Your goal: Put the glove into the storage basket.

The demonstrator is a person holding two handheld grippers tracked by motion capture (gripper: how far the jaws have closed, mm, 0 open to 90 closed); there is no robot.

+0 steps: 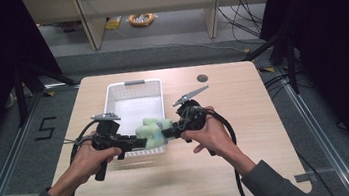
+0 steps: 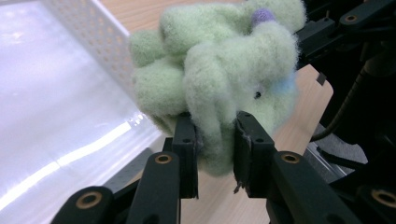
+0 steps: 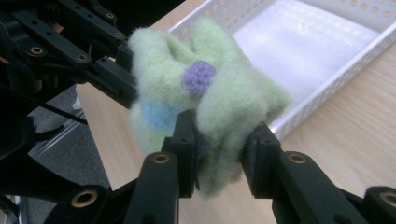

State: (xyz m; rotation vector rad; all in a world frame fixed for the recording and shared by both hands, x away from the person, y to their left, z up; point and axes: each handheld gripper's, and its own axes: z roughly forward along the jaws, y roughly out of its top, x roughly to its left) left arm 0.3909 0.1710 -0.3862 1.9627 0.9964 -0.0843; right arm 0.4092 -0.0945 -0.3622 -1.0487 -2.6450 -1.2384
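Two hand-held grippers meet over the near end of a white perforated basket point(image 1: 135, 99), and between them hangs a pale green plush toy point(image 1: 152, 131). The left hand-held gripper point(image 1: 140, 143) comes in from the left of the high view, and the gripper's own camera shows both black jaws pinching a fold of the fuzzy green fabric, the fleece bulging out on either side of the pads. The right hand-held gripper point(image 1: 167, 133) approaches from the opposite side; its jaws likewise squeeze a lobe of the toy, so the soft thing is clamped from both ends at once. The toy is clear of the bench point(image 1: 245, 119) surface, held up just above the basket's near rim, with part of it over the basket and part over the wood in front. In the right gripper view a small purple knitted dot point(image 3: 200, 78) sits on top of the toy and a light blue patch point(image 3: 156, 115) shows on its side, close to the other gripper's jaw tips. In the left gripper view the same purple dot peeks out near the top, and a tiny dark bead point(image 2: 257, 94) sits beside a blue smudge. The basket stands lengthwise down the middle of the light wooden bench, its inside bright and glossy. Both of the person's hands wrap the gripper handles, with dark grey sleeves at the bottom of the high view and black cables trailing back from each tool.
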